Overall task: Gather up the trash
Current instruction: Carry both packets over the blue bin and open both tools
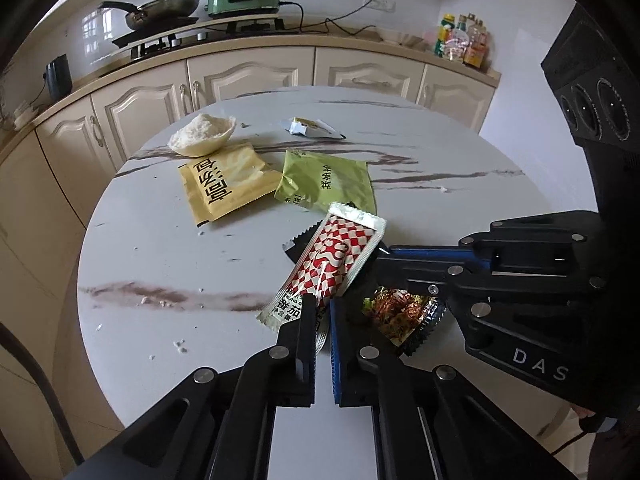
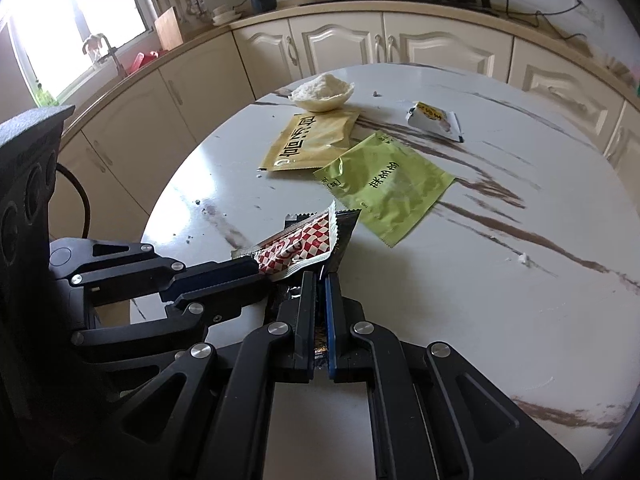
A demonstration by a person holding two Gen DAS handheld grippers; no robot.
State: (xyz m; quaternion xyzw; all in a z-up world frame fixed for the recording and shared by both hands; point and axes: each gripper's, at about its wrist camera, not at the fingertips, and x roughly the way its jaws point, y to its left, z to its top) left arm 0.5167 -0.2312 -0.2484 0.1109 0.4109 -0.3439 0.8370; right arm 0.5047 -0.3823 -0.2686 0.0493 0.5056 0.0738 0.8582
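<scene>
On the round marble table (image 1: pixel 160 248), my left gripper (image 1: pixel 322 312) is shut on the lower end of a red-and-white checked sachet (image 1: pixel 340 256), which tilts up off the surface. My right gripper (image 1: pixel 380 260) reaches in from the right, shut on a black snack packet (image 1: pixel 404 314) with a food picture. In the right wrist view the right gripper (image 2: pixel 320 280) pinches the black packet (image 2: pixel 345 236), and the left gripper (image 2: pixel 262 274) holds the checked sachet (image 2: pixel 296 246) just left of it. The two packets overlap.
Farther back on the table lie a yellow packet (image 1: pixel 226 182), a green packet (image 1: pixel 326 184), a small white-and-yellow wrapper (image 1: pixel 312 127) and a piece of bread (image 1: pixel 202 135). Crumbs dot the surface. Cream cabinets, a stove with a pan (image 1: pixel 164 8) and bottles stand behind.
</scene>
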